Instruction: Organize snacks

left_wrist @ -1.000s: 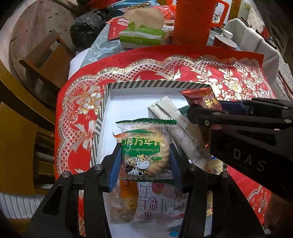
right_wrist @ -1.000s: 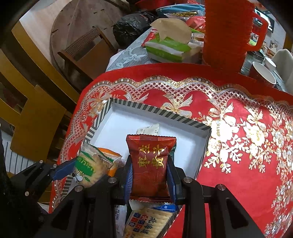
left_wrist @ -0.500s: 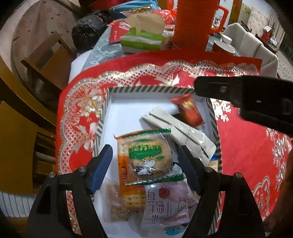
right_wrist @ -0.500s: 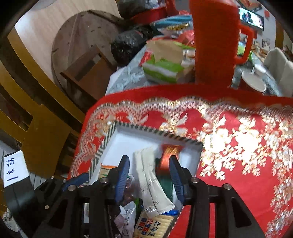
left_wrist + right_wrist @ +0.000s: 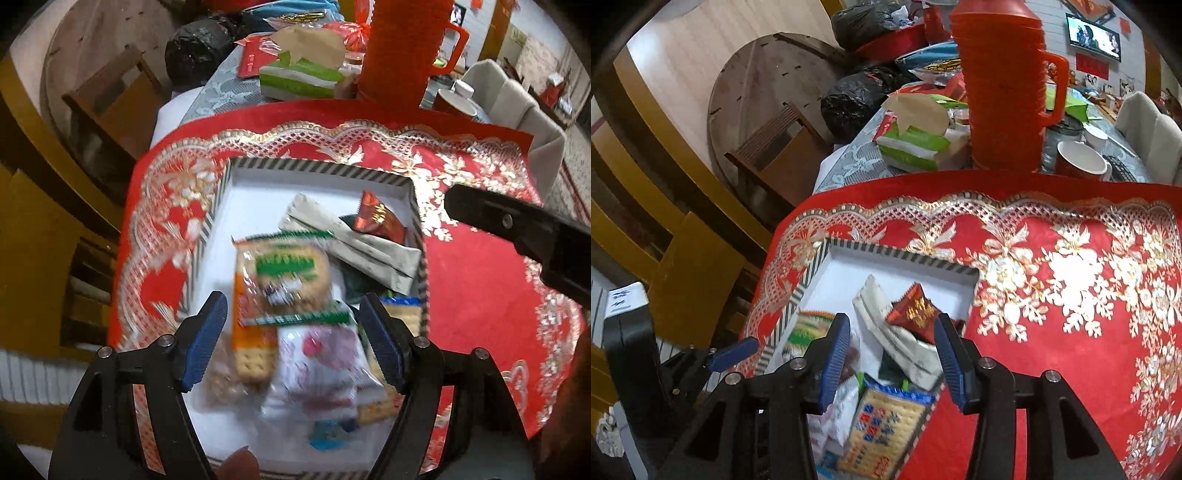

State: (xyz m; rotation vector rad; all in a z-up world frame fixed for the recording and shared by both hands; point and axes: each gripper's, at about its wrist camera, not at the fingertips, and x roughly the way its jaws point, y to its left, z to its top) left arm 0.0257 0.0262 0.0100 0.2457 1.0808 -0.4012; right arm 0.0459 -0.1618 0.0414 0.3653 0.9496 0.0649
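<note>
Snacks (image 5: 291, 280) piled in the striped box (image 5: 317, 170)

Left hand-held gripper (image 5: 295, 339) and right hand-held gripper (image 5: 892, 360) both gape wide, holding nothing.

A red cloth (image 5: 1071, 332) with gold and white flowers and a scalloped gold border covers the near part of the table. Just beyond its far edge stands a tall orange-red jug (image 5: 1001, 92) with a handle on its right side. Left of the jug lies a green and white pack of tissues (image 5: 912, 147), a brown sheet sticking out on top. Right of the jug sits a red cup (image 5: 1078, 158) with a white inside. Black bags (image 5: 857, 96) are piled at the far left end of the table. A wooden chair (image 5: 772, 155) stands left of the table, before a round wooden board (image 5: 761, 74) leaning on the wall. A small screen (image 5: 1093, 37) hangs on the far right wall.
</note>
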